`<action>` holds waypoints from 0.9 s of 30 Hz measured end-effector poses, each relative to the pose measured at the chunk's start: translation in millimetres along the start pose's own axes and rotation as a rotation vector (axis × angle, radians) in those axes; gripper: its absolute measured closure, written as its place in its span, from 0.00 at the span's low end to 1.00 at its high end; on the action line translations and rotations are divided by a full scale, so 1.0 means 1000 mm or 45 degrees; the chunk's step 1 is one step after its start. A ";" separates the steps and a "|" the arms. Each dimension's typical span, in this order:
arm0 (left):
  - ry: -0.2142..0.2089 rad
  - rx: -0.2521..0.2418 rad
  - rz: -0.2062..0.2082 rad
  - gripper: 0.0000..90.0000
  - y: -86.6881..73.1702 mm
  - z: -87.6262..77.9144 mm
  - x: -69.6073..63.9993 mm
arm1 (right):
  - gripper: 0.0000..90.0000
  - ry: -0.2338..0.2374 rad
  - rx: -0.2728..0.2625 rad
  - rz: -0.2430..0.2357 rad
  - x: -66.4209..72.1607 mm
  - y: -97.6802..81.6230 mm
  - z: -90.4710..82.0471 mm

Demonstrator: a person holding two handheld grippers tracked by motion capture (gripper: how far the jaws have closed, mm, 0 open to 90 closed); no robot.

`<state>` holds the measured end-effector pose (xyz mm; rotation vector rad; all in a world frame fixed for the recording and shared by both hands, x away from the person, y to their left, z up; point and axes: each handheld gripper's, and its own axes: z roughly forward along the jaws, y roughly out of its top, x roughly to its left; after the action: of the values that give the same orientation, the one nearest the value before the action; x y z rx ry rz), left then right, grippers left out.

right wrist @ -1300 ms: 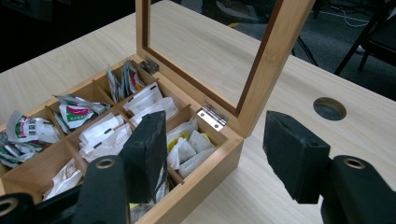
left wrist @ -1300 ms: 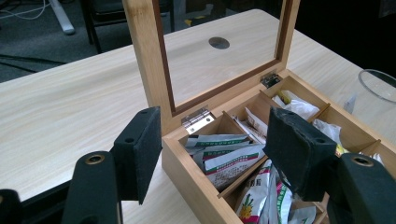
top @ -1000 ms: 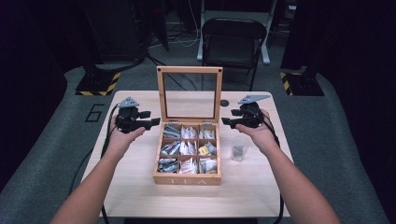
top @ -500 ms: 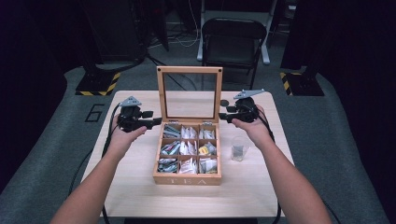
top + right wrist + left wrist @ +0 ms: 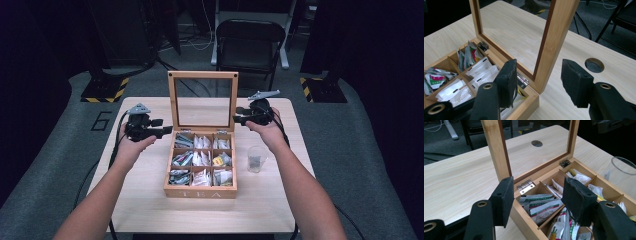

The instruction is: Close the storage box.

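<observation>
A wooden tea box (image 5: 200, 192) sits mid-table, its glass lid (image 5: 202, 75) standing upright. Several tea bags (image 5: 200, 159) fill its compartments. My left gripper (image 5: 167, 131) hovers at the box's back left corner; in the left gripper view its jaws (image 5: 539, 200) stand open around that corner and touch nothing. My right gripper (image 5: 236, 119) is at the lid's right edge. In the right gripper view its jaws (image 5: 540, 82) have just been opening; the lid's side post (image 5: 556, 35) stands between them, and the pads are clear of it.
A clear plastic cup (image 5: 256, 159) stands right of the box, under my right forearm. A round cable hole (image 5: 594, 65) is cut into the table behind the lid. A folding chair (image 5: 250, 37) stands beyond the table's far edge.
My right gripper has moved left and farther back, up to the lid's right edge. The left gripper, box and cup have kept still.
</observation>
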<state>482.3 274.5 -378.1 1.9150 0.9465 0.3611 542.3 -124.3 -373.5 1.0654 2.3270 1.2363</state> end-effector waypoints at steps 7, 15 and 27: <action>0.010 -0.009 -0.013 0.47 0.000 0.000 0.003 | 0.50 -0.004 0.023 -0.004 -0.006 0.003 0.009; 0.004 0.003 -0.015 0.47 -0.002 -0.002 0.005 | 0.47 -0.030 0.035 0.018 -0.010 0.003 0.021; 0.010 0.012 -0.022 0.47 -0.006 -0.004 0.007 | 0.44 0.009 0.035 0.027 -0.010 0.002 0.036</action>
<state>482.4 283.5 -381.9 1.9146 0.9708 0.3549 570.3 -109.7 -393.8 1.0989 2.3504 1.2205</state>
